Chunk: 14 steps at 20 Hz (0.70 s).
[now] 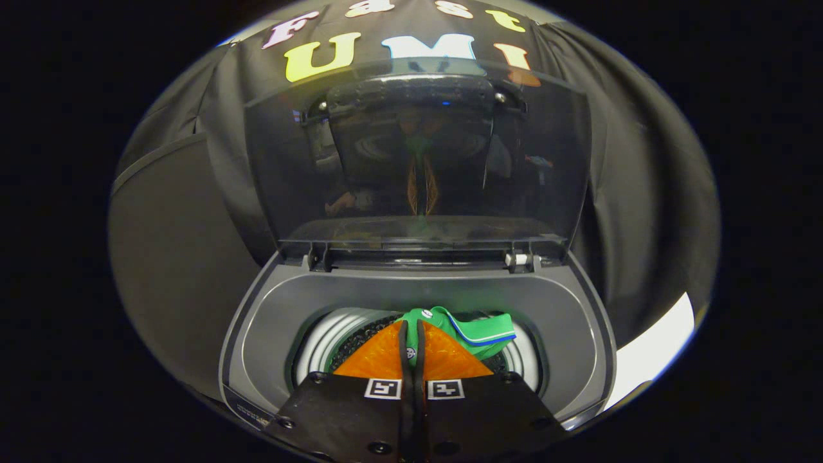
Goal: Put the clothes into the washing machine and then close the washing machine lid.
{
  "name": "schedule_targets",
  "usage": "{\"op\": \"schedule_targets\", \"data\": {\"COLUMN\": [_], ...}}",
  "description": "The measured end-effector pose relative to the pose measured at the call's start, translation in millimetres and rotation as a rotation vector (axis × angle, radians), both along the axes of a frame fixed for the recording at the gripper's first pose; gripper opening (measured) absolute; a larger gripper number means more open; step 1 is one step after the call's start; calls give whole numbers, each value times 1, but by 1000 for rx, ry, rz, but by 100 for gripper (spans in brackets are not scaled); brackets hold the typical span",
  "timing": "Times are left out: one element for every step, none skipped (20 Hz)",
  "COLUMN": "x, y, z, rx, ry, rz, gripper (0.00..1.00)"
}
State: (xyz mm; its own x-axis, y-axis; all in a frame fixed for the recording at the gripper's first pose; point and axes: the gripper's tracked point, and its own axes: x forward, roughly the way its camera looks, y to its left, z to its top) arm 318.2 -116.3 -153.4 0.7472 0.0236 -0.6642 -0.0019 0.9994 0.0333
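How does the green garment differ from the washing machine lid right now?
The green garment is soft, crumpled and bright green with white and blue trim; the washing machine lid is rigid, flat, dark and see-through. The garment hangs low over the drum, pinched in the gripper, whose orange fingers press together on it; the lid stands raised behind the opening, untouched. Both belong to the same loading task.

1 washing machine [270, 334] stands here, with 1 lid [418, 148] raised upright behind its opening and 1 drum [331, 337] below. 1 green garment [479, 331] sits over the drum. 1 gripper [412, 331] hangs above it, its 2 orange fingers [379, 357] drawn together on that cloth, each carrying 1 square marker, 2 in all.
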Motion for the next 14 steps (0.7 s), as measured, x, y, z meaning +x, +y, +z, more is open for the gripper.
{"op": "schedule_targets", "data": {"x": [0,0,-2,-3,-4,-1,-1,-2,-2,-2,-1,-1,-1,-2], "y": [-2,-2,-2,-3,-3,-4,-3,-3,-3,-3,-3,-3,-2,-3], "z": [-4,-7,-11,-15,-18,-16,-16,-16,-15,-13,-13,-12,-11,-12], "rx": [-11,-15,-16,-14,-6,-3,-4,-8,-15,-25,-37,-51,-60,-62], "ry": [1,3,11,17,21,17,16,15,10,2,-10,-16,-18,-14], "rz": [-5,-6,-6,-7,-10,-16,-15,-15,-13,-10,-6,-2,4,5], "gripper": [1,1,1,1,1,1,1,1,1,1,1,1,1,1]}}
